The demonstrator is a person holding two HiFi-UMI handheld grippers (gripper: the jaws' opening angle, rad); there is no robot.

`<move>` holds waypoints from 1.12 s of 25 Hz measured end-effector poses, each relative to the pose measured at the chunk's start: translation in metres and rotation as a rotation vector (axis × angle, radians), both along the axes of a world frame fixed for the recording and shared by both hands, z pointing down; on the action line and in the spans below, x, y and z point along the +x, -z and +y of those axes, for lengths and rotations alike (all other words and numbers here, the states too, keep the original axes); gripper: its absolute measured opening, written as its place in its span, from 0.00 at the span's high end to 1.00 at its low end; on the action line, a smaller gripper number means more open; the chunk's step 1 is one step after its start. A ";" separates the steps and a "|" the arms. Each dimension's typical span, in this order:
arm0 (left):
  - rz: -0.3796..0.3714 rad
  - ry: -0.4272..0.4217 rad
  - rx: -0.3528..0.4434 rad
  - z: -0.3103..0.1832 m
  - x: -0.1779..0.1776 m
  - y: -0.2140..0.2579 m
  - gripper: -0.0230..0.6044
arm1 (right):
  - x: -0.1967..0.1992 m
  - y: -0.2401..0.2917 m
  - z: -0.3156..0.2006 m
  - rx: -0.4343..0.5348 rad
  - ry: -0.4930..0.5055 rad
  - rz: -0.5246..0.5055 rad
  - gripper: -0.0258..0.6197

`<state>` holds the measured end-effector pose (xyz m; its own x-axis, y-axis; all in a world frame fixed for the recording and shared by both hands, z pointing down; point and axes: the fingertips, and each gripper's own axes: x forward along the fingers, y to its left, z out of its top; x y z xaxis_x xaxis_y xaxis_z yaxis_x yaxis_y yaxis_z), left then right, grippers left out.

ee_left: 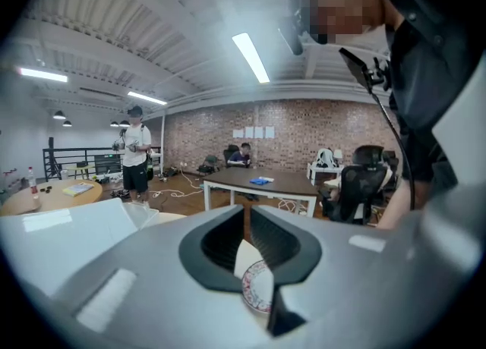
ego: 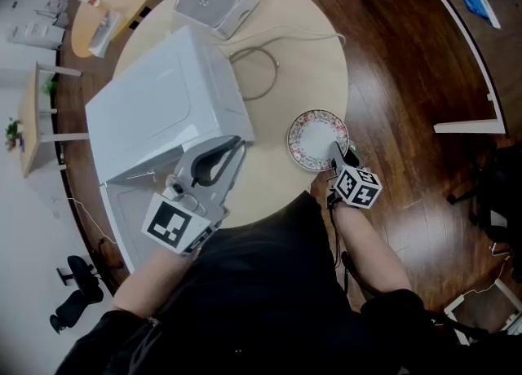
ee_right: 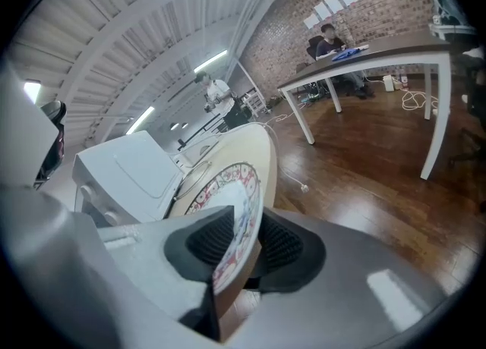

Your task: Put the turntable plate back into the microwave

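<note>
Status: barely started. The turntable plate [ego: 316,138] is flat on the table [ego: 281,182], close to its right edge and well apart from the microwave [ego: 163,104].

The right gripper [ego: 336,152] has its jaws pinching the plate's near rim; in the right gripper view the rim sits between the pads and looks clamped. I don't see any lift yet.

The left gripper [ego: 224,153] has its jaws spread with nothing between them. It's parked at the microwave's front right corner.

Left to do: lift, carry left, seat it inside. The door looks open, but I can't see the cavity.

Clearance: there's bare table between plate and microwave. The plate is near the table edge, so I'd lift before sliding. The left gripper sits in my path, and the cable loop [ego: 259,68] lies behind it.
</note>
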<state>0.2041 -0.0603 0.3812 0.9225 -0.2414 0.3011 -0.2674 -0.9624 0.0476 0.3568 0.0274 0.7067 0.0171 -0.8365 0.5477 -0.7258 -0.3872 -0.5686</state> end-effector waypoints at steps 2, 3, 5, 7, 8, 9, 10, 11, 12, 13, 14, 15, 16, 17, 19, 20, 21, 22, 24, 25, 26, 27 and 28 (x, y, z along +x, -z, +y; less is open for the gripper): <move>0.011 -0.009 0.036 -0.002 -0.010 0.002 0.91 | -0.001 0.007 -0.002 0.011 -0.010 0.002 0.82; 0.013 -0.012 0.054 -0.004 -0.016 0.002 0.91 | -0.002 0.012 -0.003 0.020 -0.013 0.006 0.83; 0.022 -0.001 0.063 -0.005 -0.026 0.003 0.91 | -0.006 0.021 -0.005 0.040 -0.019 0.015 0.86; 0.031 0.016 0.060 -0.007 -0.036 0.004 0.92 | -0.010 0.028 -0.007 0.054 -0.030 0.017 0.88; 0.034 0.023 0.060 -0.007 -0.042 0.005 0.92 | -0.012 0.030 -0.007 0.057 -0.042 0.011 0.88; 0.036 0.028 0.063 -0.008 -0.048 0.006 0.92 | -0.013 0.031 -0.008 0.058 -0.056 0.000 0.89; 0.036 0.033 0.068 -0.008 -0.054 0.006 0.92 | -0.014 0.031 -0.008 0.059 -0.072 -0.012 0.90; 0.036 0.039 0.073 -0.009 -0.061 0.007 0.92 | -0.016 0.031 -0.008 0.060 -0.088 -0.024 0.90; 0.037 0.048 0.077 -0.010 -0.069 0.009 0.92 | -0.017 0.032 -0.008 0.064 -0.103 -0.034 0.90; 0.038 0.059 0.080 -0.012 -0.077 0.010 0.92 | -0.018 0.033 -0.008 0.071 -0.119 -0.045 0.90; 0.041 0.072 0.081 -0.013 -0.085 0.010 0.92 | -0.019 0.035 -0.008 0.079 -0.135 -0.059 0.91; 0.047 0.084 0.079 -0.014 -0.093 0.011 0.92 | -0.019 0.037 -0.007 0.085 -0.156 -0.074 0.91; 0.054 0.097 0.075 -0.015 -0.102 0.011 0.93 | -0.018 0.038 -0.005 0.086 -0.179 -0.088 0.91; 0.063 0.108 0.070 -0.016 -0.110 0.012 0.94 | -0.018 0.039 -0.002 0.085 -0.202 -0.099 0.91; 0.074 0.134 0.063 -0.018 -0.130 0.014 0.94 | -0.020 0.041 0.001 0.081 -0.237 -0.117 0.91; 0.077 0.150 0.064 -0.020 -0.141 0.015 0.94 | -0.024 0.042 0.000 0.081 -0.250 -0.130 0.91; 0.080 0.169 0.065 -0.023 -0.151 0.017 0.94 | -0.027 0.042 -0.002 0.085 -0.264 -0.149 0.91; 0.085 0.187 0.068 -0.028 -0.160 0.017 0.94 | -0.029 0.044 -0.005 0.092 -0.279 -0.170 0.91; 0.093 0.217 0.067 -0.034 -0.175 0.014 0.94 | -0.030 0.047 -0.005 0.110 -0.321 -0.216 0.91; 0.097 0.227 0.065 -0.036 -0.180 0.011 0.94 | -0.030 0.048 -0.002 0.121 -0.347 -0.243 0.91; 0.101 0.233 0.062 -0.036 -0.185 0.009 0.94 | -0.029 0.048 0.003 0.134 -0.377 -0.276 0.91; 0.104 0.237 0.062 -0.036 -0.190 0.007 0.94 | -0.028 0.048 0.008 0.148 -0.407 -0.313 0.91; 0.106 0.239 0.064 -0.035 -0.195 0.006 0.94 | -0.028 0.049 0.011 0.163 -0.434 -0.347 0.91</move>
<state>0.0093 -0.0950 0.3757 0.8625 -0.4720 0.1827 -0.4845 -0.8743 0.0288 0.3293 0.0385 0.6578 0.2200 -0.8670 0.4472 -0.2804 -0.4953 -0.8222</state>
